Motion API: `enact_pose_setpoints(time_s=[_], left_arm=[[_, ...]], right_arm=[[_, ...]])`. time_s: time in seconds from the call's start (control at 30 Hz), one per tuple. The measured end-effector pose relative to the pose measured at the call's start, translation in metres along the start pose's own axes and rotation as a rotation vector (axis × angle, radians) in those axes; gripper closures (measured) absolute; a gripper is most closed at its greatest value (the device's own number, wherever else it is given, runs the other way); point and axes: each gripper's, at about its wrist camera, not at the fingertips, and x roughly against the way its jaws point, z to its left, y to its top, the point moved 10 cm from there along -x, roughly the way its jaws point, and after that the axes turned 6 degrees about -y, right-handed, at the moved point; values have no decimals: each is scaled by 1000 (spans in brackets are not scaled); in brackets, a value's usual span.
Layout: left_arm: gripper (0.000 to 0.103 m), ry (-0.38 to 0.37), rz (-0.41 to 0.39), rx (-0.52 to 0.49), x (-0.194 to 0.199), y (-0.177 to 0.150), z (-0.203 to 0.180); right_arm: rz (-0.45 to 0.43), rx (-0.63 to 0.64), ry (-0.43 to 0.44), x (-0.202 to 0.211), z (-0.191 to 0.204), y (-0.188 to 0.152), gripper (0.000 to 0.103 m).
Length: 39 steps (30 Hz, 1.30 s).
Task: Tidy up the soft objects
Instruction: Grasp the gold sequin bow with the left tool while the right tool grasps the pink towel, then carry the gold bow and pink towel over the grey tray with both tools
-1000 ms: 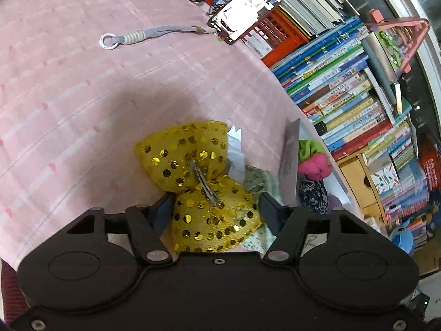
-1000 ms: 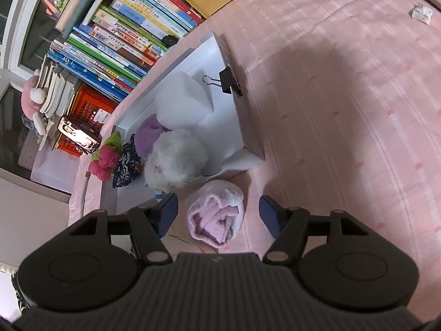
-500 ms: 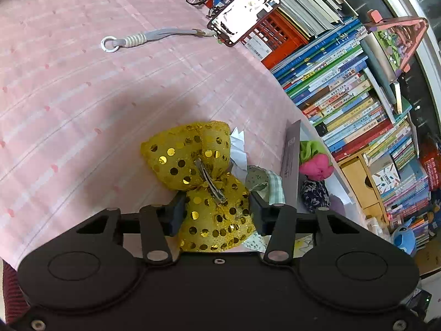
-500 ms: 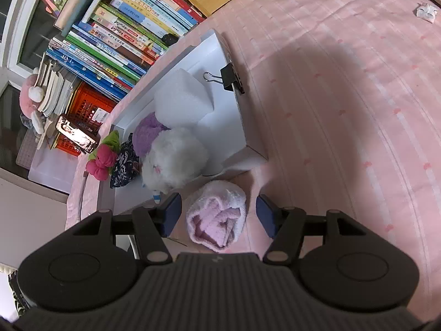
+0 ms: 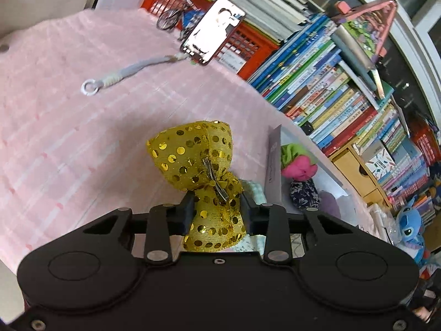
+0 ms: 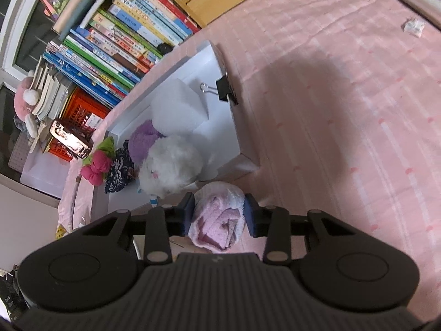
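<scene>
My left gripper (image 5: pixel 216 211) is shut on a gold sequined bow (image 5: pixel 193 153) and holds it lifted above the pink bedspread. My right gripper (image 6: pixel 219 213) is shut on a rolled pink and white fluffy towel (image 6: pixel 217 218) beside the white box (image 6: pixel 220 63). Inside the box lie a white plush (image 6: pixel 172 167), a purple plush (image 6: pixel 144 139), a white foam block (image 6: pixel 176 107), a dark floral pouch (image 6: pixel 118 168) and a pink and green plush (image 6: pixel 97 165). The box wall (image 5: pixel 273 165) also shows in the left wrist view.
A phone (image 5: pixel 213 30) with a grey wrist strap (image 5: pixel 121 74) lies on the bedspread. A black binder clip (image 6: pixel 226 91) grips the box wall. Stacked books (image 6: pixel 118 38), a red crate (image 6: pixel 80 115) and a blue plush (image 5: pixel 410 229) line the bed's edge.
Both grippers have closed: the left on the gold bow, the right on the pink towel. The left has lifted the bow off the bedspread.
</scene>
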Motion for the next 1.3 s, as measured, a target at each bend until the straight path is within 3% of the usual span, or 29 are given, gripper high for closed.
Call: enact_pose_setpoints(time_s=[0.67, 1.1, 1.3], left_arm=[[71, -47, -48, -190, 14, 39, -64], [71, -146, 17, -363, -6, 44, -159], [71, -156, 58, -428, -26, 42, -194]], right_arm=[[-163, 32, -43, 47, -4, 37, 61], [-241, 103, -1, 64, 45, 67, 60], [-253, 133, 13, 62, 71, 79, 60]])
